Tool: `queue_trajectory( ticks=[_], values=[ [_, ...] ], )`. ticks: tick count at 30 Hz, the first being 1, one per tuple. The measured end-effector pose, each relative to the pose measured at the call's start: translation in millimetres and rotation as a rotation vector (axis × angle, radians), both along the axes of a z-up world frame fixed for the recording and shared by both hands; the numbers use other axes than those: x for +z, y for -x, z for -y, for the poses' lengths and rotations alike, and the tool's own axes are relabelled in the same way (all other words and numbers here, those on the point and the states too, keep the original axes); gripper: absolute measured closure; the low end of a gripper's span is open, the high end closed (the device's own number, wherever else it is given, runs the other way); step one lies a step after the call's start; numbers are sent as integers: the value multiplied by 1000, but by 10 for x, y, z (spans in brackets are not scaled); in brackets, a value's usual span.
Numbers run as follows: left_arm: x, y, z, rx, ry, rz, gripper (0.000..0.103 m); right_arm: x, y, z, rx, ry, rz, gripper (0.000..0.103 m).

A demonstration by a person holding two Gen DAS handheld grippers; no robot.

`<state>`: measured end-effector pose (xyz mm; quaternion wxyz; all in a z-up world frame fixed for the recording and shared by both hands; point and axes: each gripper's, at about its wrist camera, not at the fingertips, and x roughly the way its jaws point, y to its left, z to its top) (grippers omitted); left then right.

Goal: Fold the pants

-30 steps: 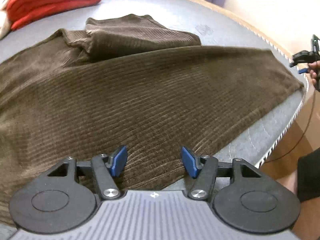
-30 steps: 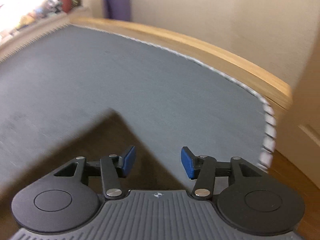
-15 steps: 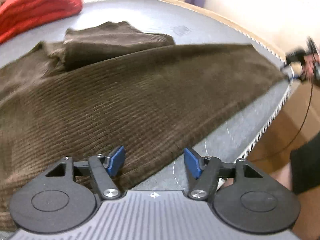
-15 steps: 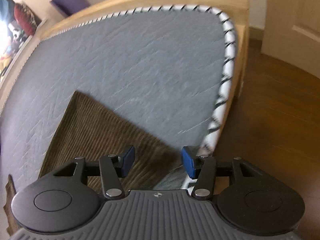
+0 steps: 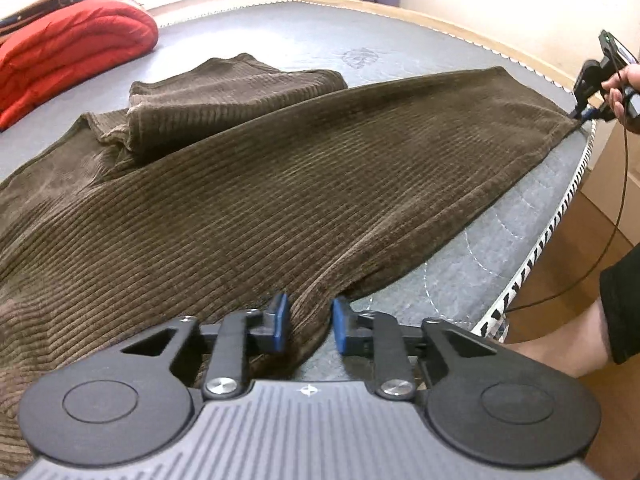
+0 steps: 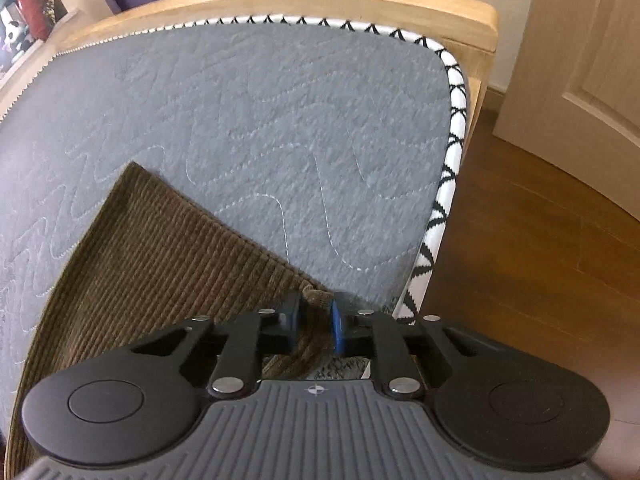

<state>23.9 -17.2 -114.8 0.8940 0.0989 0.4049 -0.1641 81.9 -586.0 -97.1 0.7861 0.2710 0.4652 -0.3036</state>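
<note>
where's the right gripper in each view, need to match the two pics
Left wrist view: the right gripper is small at the far right edge, jaws closing on the pants' far hem corner.
Right wrist view: it fills the bottom centre, corduroy between its pads.
Shared landmark: the mattress's black-and-white zigzag edge trim.

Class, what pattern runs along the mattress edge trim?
Black zigzag triangles on white, along the mattress edge trim; the right wrist view shows it best.

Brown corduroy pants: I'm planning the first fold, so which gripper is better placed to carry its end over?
Probably right. The right gripper is closing on the leg's hem corner, a free end; the left gripper is closing on the pants along a side edge.
</note>
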Motion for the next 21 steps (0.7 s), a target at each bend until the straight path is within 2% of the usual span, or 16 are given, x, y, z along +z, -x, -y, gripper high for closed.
queue_trajectory(
  ticks=[3,5,7,8,10,11,13,15,17,21],
  values=[
    [99,57,31,-8,-15,26,88,23,-21,25,36,18,5,91],
    [192,93,14,-16,11,37,88,140,15,56,16,65,56,92],
    [151,80,1,-31,17,3,88,222,24,63,9,117,75,92],
    [52,39,2,-43,10,-65,88,196,0,44,27,138,46,91],
    [36,31,-13,-42,15,-71,86,51,-50,23,63,117,-41,89],
    [84,5,-18,-31,26,-86,84,4,-56,22,65,108,-73,85],
    [225,-10,-73,-12,90,-75,73,70,-63,29,32,141,-76,79],
    [372,-6,-169,5,172,-28,51,228,-84,-4,19,194,-40,70],
    [509,-54,-281,51,227,23,44,369,-122,-87,47,233,12,56],
    [630,-263,-626,207,300,44,44,618,-267,-380,146,277,124,55]
  ],
)
